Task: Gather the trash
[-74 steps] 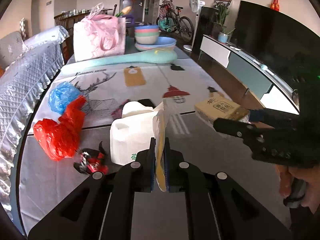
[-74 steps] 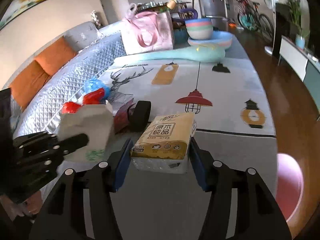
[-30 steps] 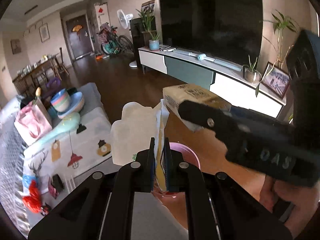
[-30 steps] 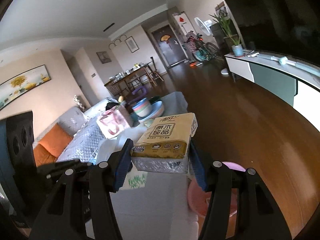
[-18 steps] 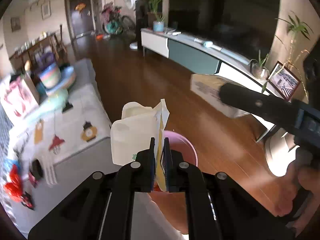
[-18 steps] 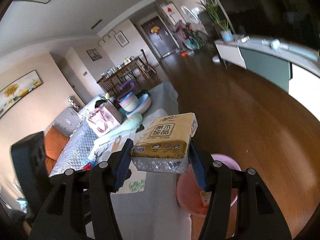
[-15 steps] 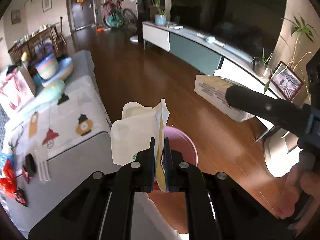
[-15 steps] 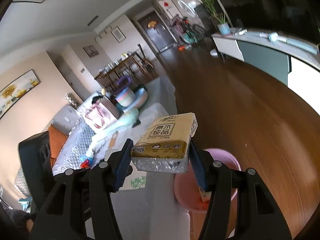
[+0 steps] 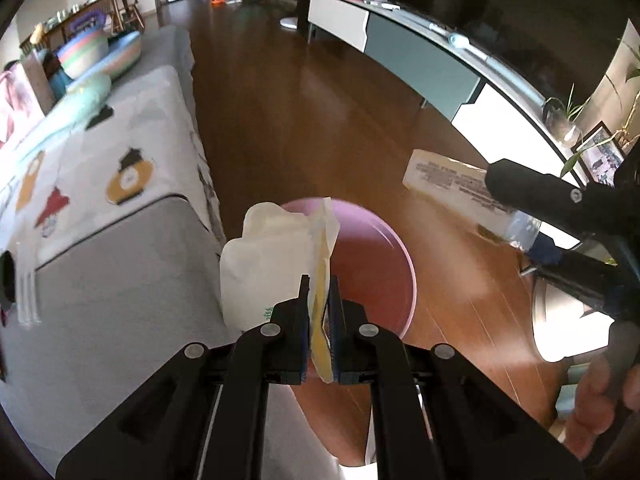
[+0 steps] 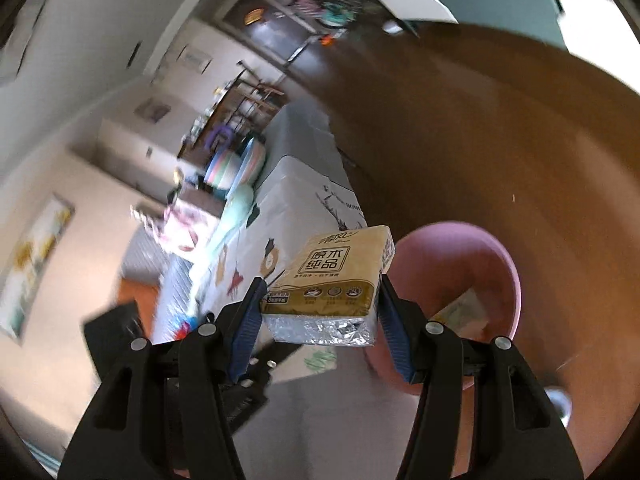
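My left gripper (image 9: 320,304) is shut on the flap of a white carton (image 9: 272,264) and holds it above the near rim of a pink bin (image 9: 372,264) on the wooden floor. My right gripper (image 10: 320,300) is shut on a tan tissue pack (image 10: 332,276) and holds it in the air just left of the pink bin (image 10: 472,280), which has some trash in it. The right gripper (image 9: 560,208) with the tissue pack (image 9: 452,188) also shows in the left wrist view, right of the bin.
A low table with a patterned cloth (image 9: 100,200) stands left of the bin, with bowls (image 9: 92,48) at its far end. A TV cabinet (image 9: 420,56) runs along the right wall. Wooden floor (image 9: 300,120) lies between them.
Both grippers have swung from the table toward the floor and lowered over the pink bin, each still holding its item. The bin now looks larger and closer in both views.
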### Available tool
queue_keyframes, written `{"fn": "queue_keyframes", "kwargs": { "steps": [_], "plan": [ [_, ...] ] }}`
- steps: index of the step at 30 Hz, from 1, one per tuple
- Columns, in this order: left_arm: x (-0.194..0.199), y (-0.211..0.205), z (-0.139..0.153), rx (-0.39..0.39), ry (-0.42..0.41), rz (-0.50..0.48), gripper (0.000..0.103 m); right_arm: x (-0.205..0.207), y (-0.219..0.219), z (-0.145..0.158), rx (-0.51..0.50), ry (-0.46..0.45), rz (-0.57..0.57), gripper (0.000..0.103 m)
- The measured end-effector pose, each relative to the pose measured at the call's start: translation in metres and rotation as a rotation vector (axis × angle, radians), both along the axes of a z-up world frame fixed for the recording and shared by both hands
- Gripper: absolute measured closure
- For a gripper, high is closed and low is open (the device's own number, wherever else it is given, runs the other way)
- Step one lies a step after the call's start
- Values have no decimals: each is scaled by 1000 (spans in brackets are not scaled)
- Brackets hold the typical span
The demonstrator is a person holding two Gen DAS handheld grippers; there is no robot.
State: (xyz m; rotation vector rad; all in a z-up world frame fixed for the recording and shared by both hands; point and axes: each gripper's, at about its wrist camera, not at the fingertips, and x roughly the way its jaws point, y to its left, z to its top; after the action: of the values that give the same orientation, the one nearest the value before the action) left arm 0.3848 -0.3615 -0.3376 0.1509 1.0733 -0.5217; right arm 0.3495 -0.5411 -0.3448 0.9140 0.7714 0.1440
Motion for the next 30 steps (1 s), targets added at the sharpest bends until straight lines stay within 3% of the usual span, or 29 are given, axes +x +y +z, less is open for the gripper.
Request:
{"fn": "queue_keyframes", "kwargs": {
  "steps": [3,9,16,20,21,22,23,25,30],
  "plan": [
    [4,-6,-12,-5,13,-1,95,3,-4,-21,89,57,9,47],
    [18,-13,-44,-28,106,34,96,13,3,-45,60,165,23,47],
    [20,-18,-56,3,104,34,95,32,6,-78,44,259,37,48],
    [18,-19,-47,42,81,42,78,30,-3,-91,85,314,-18,36],
    [16,-16,-42,41,69,52,56,27,-5,-93,112,317,-23,28],
    [16,-14,-37,29,61,57,42,26,-6,-95,148,318,-21,24],
    [13,-12,-31,13,53,58,40,25,-5,-96,164,321,-15,19],
    [6,-4,-17,4,29,53,40,23,-2,-89,143,312,-2,19],
    [-24,26,23,75,-80,45,40,10,14,-51,38,251,39,19]
  ]
}}
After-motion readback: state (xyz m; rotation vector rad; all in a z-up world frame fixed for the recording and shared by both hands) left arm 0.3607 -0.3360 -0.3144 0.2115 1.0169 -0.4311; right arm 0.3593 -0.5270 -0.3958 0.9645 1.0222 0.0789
